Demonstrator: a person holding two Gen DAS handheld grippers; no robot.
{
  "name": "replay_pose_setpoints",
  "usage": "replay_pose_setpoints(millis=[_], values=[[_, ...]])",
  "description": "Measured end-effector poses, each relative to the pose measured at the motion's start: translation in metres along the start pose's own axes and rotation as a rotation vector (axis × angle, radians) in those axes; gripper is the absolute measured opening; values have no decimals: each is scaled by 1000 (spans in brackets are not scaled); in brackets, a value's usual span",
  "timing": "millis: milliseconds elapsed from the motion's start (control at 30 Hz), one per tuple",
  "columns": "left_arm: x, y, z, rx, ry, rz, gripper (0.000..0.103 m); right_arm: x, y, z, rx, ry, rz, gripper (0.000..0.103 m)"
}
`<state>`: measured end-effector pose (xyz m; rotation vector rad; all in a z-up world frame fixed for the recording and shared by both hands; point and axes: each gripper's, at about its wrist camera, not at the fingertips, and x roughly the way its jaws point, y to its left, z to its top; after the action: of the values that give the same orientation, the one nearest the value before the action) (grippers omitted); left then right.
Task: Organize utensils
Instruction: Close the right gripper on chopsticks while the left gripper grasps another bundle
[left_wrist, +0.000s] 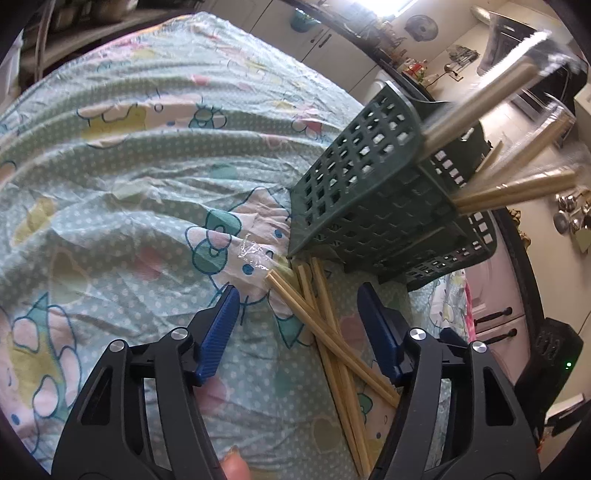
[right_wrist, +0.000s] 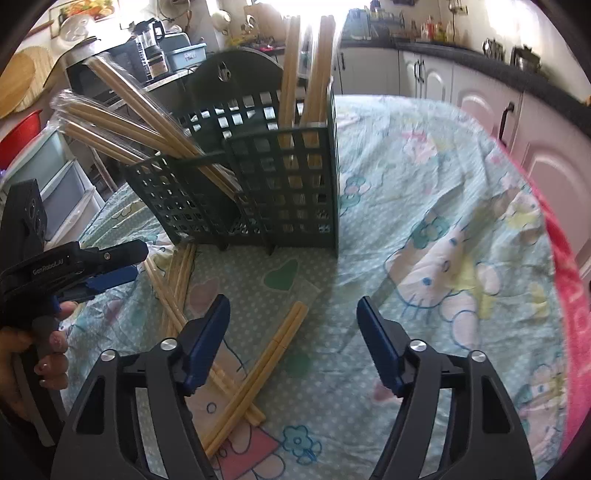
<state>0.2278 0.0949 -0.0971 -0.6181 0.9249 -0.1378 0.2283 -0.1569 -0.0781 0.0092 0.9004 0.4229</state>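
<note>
**Both tools hang released over loose chopsticks in front of the green holder.**

The left tool (left_wrist: 295, 310) has its blue pads apart and grips nothing; a crossed bundle of chopsticks (left_wrist: 325, 332) lies on the cloth-covered counter (left_wrist: 129, 177) between them, nearer the right pad, long axis running from the tool toward the green holder (left_wrist: 369, 192). The right tool (right_wrist: 291, 325), likewise released and empty, hangs above a chopstick pair (right_wrist: 258, 373) lying diagonally, offset toward its left pad. Each hand is nearest its own sticks; the left looks better centred.
</note>
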Motion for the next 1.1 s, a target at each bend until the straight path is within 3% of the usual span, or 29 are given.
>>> replay_pose_setpoints(millis=[333, 500, 600, 800, 1100], values=[[11, 9, 13, -40, 9, 2, 43, 30, -8, 4, 74, 76, 42, 44], [14, 12, 16, -52, 11, 15, 26, 32, -13, 7, 105, 78, 55, 18], [13, 17, 17, -60, 12, 18, 15, 29, -17, 8, 114, 70, 55, 14], [5, 24, 17, -73, 5, -7, 7, 14, -27, 12, 124, 35, 65, 14], [-32, 12, 14, -15, -78, -18, 4, -19, -14, 20, 78, -40, 78, 13]])
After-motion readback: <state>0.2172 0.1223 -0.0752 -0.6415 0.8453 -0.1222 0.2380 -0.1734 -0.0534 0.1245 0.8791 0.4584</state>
